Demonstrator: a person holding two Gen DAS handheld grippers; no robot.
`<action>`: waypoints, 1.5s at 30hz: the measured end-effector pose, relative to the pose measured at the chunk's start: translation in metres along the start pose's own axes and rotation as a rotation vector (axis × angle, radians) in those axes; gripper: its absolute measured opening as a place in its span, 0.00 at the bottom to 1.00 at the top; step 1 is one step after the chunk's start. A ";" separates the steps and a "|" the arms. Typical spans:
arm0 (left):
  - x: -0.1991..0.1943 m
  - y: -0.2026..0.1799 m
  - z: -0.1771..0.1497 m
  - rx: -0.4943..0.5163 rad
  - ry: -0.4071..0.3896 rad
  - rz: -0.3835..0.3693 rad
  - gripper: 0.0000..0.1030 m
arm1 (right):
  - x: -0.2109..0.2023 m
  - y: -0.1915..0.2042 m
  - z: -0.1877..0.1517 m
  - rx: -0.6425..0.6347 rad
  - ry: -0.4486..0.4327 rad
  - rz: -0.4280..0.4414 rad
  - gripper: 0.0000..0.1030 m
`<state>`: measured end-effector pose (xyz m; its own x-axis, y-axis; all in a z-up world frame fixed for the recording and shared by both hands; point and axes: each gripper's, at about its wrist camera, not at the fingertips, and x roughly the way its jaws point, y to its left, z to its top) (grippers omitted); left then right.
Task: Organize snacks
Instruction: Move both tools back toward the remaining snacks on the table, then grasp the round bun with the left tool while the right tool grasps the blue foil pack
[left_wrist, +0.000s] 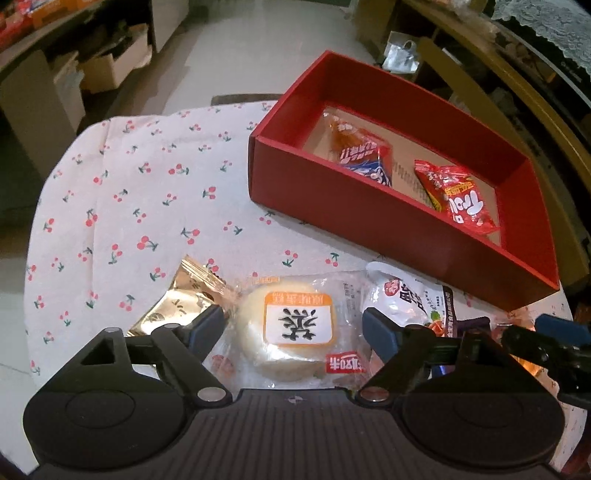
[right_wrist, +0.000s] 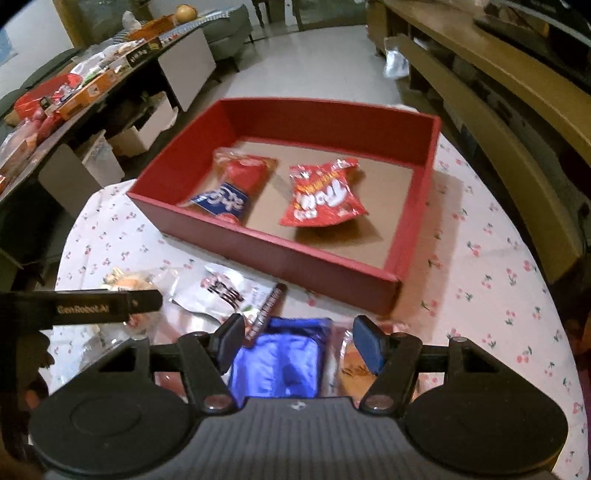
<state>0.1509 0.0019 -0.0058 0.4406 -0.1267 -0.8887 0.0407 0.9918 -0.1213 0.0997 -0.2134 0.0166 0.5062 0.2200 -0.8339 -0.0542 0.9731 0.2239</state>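
A red box (left_wrist: 369, 221) (right_wrist: 258, 251) sits on the cherry-print tablecloth (left_wrist: 147, 192), holding a red-and-blue packet (left_wrist: 364, 155) (right_wrist: 229, 192) and a red packet (left_wrist: 458, 199) (right_wrist: 325, 195). My left gripper (left_wrist: 293, 328) stands open over a round pastry in a clear wrapper (left_wrist: 291, 328), one finger on each side, pads apart from it. My right gripper (right_wrist: 299, 343) is open above a blue packet (right_wrist: 277, 362), which lies between its fingers with a gap at the right pad. Part of the right gripper's finger (left_wrist: 546, 343) shows at the left wrist view's right edge.
A gold packet (left_wrist: 177, 302) lies left of the pastry and a white pouch (left_wrist: 406, 295) (right_wrist: 225, 291) to its right. An orange snack (right_wrist: 351, 365) lies beside the blue packet. A cluttered shelf (right_wrist: 74, 92) stands at left, wooden furniture (right_wrist: 498, 110) at right.
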 end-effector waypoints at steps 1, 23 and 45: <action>0.000 0.000 0.000 -0.001 0.002 0.000 0.84 | 0.001 -0.002 -0.001 0.004 0.007 0.001 0.74; -0.034 0.000 -0.010 0.042 -0.021 -0.065 0.62 | 0.038 0.026 -0.020 -0.059 0.156 0.002 0.77; -0.015 -0.008 -0.012 0.073 0.007 -0.017 0.69 | 0.040 0.032 -0.026 -0.158 0.117 -0.046 0.69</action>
<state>0.1330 -0.0044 0.0026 0.4327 -0.1436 -0.8900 0.1136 0.9880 -0.1042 0.0954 -0.1720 -0.0227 0.4084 0.1722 -0.8964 -0.1723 0.9789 0.1095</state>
